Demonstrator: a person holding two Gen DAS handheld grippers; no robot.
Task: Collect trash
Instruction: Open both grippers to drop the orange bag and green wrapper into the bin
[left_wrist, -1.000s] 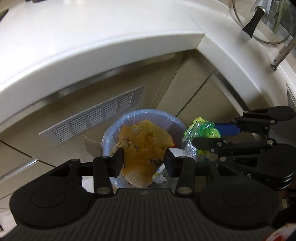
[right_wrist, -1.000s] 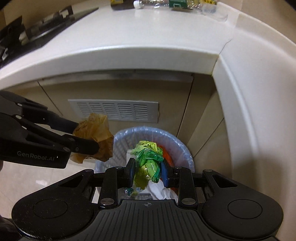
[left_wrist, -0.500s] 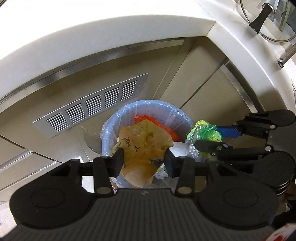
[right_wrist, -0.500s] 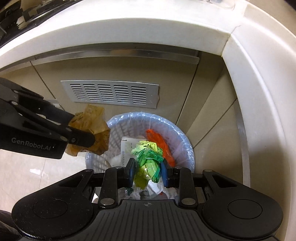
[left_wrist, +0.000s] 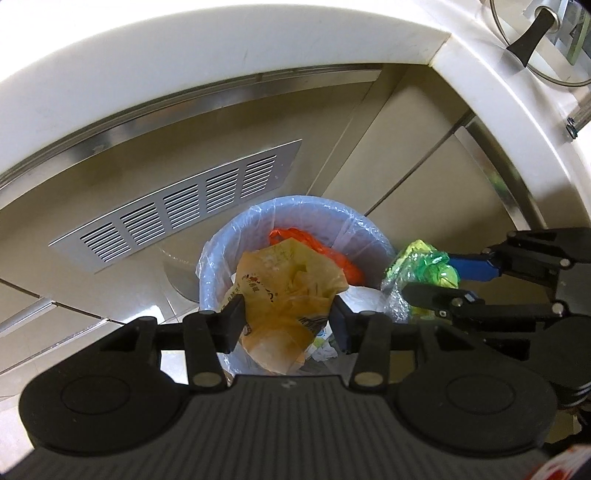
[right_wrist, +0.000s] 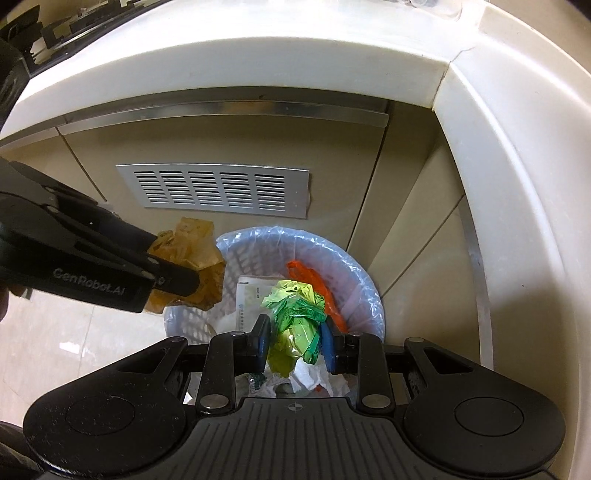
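Note:
My left gripper (left_wrist: 288, 325) is shut on a crumpled yellow-brown plastic bag (left_wrist: 288, 291) and holds it above the lined waste bin (left_wrist: 236, 236). My right gripper (right_wrist: 295, 339) is shut on a crumpled green wrapper (right_wrist: 295, 314) over the same bin (right_wrist: 354, 269). Each gripper shows in the other's view: the right one (left_wrist: 439, 277) with the green wrapper (left_wrist: 424, 262), the left one (right_wrist: 173, 266) with the brown bag (right_wrist: 192, 251). An orange bag (right_wrist: 314, 280) and white paper (right_wrist: 247, 295) lie in the bin.
The bin stands on the floor in a corner of beige cabinets under a white countertop (right_wrist: 258, 59). A metal vent grille (right_wrist: 218, 188) is on the cabinet behind it. A glass pot lid (left_wrist: 532, 33) rests on the counter at right.
Both grippers have come down toward the bin, still holding their trash. The bin looks larger and more of its contents show.

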